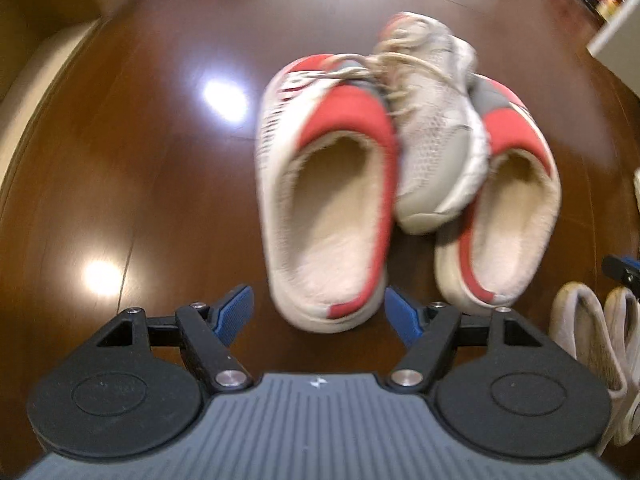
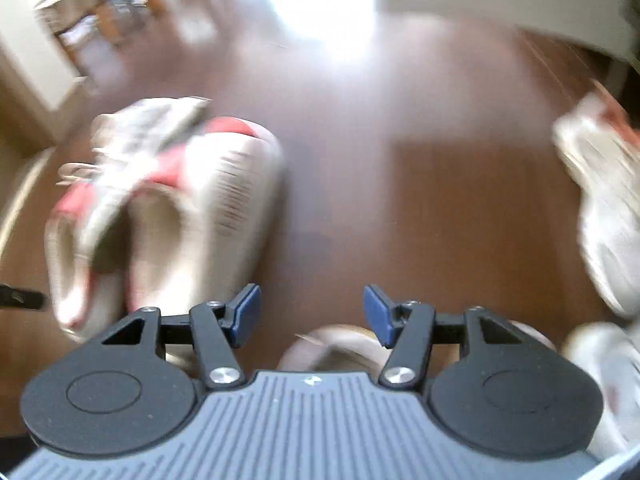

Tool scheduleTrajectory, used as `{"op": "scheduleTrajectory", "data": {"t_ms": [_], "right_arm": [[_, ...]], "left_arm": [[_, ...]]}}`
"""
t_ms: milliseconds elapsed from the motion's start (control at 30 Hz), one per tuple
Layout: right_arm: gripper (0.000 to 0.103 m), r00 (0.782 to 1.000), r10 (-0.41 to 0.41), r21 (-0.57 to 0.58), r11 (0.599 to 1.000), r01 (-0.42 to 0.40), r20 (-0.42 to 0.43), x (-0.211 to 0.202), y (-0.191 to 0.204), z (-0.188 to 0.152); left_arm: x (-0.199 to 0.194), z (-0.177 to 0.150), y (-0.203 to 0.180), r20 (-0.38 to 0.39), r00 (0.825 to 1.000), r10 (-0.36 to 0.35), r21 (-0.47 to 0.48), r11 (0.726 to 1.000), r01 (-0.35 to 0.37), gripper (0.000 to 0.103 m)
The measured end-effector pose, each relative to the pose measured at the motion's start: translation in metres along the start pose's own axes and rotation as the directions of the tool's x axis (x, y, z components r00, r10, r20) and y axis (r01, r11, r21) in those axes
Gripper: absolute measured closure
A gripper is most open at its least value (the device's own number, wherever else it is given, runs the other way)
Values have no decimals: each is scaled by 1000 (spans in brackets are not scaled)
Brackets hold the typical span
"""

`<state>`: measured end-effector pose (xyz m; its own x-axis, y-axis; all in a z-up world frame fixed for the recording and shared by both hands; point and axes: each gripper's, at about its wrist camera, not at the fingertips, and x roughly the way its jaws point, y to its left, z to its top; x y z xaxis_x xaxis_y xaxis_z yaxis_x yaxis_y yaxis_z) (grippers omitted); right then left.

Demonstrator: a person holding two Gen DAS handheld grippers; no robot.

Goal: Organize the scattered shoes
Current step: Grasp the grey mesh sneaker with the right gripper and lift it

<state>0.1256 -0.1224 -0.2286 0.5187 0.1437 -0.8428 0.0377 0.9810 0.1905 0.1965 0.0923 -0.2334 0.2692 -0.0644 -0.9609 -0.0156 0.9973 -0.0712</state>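
In the left wrist view a red-and-white slipper (image 1: 332, 200) lies heel towards me on the dark wood floor. Its mate (image 1: 508, 200) lies to the right. A grey-white laced sneaker (image 1: 436, 120) rests wedged between and partly on them. My left gripper (image 1: 320, 314) is open and empty, its blue pads either side of the near slipper's heel, not touching. In the blurred right wrist view the slipper pile (image 2: 168, 208) sits at the left. My right gripper (image 2: 312, 312) is open and empty above bare floor.
Pale slippers (image 1: 592, 352) lie at the left view's right edge, by the other gripper's tip (image 1: 620, 270). A white shelf (image 1: 616, 32) stands far right. In the right view, white sneakers (image 2: 608, 216) lie at right, a beige shoe (image 2: 336, 348) under the gripper, wooden furniture (image 2: 104, 12) at back left.
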Motion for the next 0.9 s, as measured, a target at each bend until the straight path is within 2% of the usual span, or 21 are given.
{"op": "scheduleTrajectory", "data": {"t_ms": [100, 167, 267, 367, 467, 533, 567, 700, 733, 767, 833, 867, 900], "right_arm": [[46, 995, 95, -12, 995, -94, 11, 13, 43, 14], [44, 989, 151, 47, 987, -151, 10, 29, 66, 20], [44, 983, 185, 165, 969, -182, 1, 50, 86, 21], [44, 986, 168, 250, 955, -160, -10, 68, 98, 18], [46, 987, 162, 317, 936, -154, 3, 82, 102, 15], [61, 986, 168, 373, 914, -161, 14, 95, 101, 13], [59, 984, 180, 407, 898, -170, 14, 104, 98, 13], [61, 972, 234, 446, 867, -222, 29, 111, 86, 14], [62, 959, 280, 495, 827, -266, 47, 110, 76, 13], [62, 938, 337, 555, 768, -321, 76, 109, 63, 13], [63, 908, 397, 624, 677, -390, 136, 102, 43, 12], [63, 887, 425, 660, 617, -429, 178, 95, 30, 12], [62, 875, 436, 667, 590, -455, 212, 88, 19, 13]], "left_arm": [[-5, 0, 7, 24, 999, -23, -26, 999, 24, 30], [-6, 1, 11, 34, 999, -38, -35, 999, 39, 29], [-8, 1, 18, 45, 998, -45, -42, 998, 47, 30], [-7, 2, 26, 43, 998, -54, -56, 997, 57, 30], [-4, 2, 30, 36, 998, -57, -64, 996, 59, 30], [-4, 2, 31, 34, 998, -59, -66, 996, 61, 30], [-4, 1, 31, 34, 998, -59, -66, 996, 61, 30], [-6, -1, 31, 41, 998, -56, -66, 996, 59, 30], [-7, 0, 31, 44, 997, -56, -70, 996, 59, 30], [-8, 0, 31, 47, 997, -56, -74, 995, 60, 30], [-9, 1, 27, 54, 997, -56, -73, 996, 60, 30], [-10, 2, 26, 57, 997, -56, -70, 996, 60, 30], [-12, 2, 24, 62, 996, -57, -63, 996, 61, 30]]}}
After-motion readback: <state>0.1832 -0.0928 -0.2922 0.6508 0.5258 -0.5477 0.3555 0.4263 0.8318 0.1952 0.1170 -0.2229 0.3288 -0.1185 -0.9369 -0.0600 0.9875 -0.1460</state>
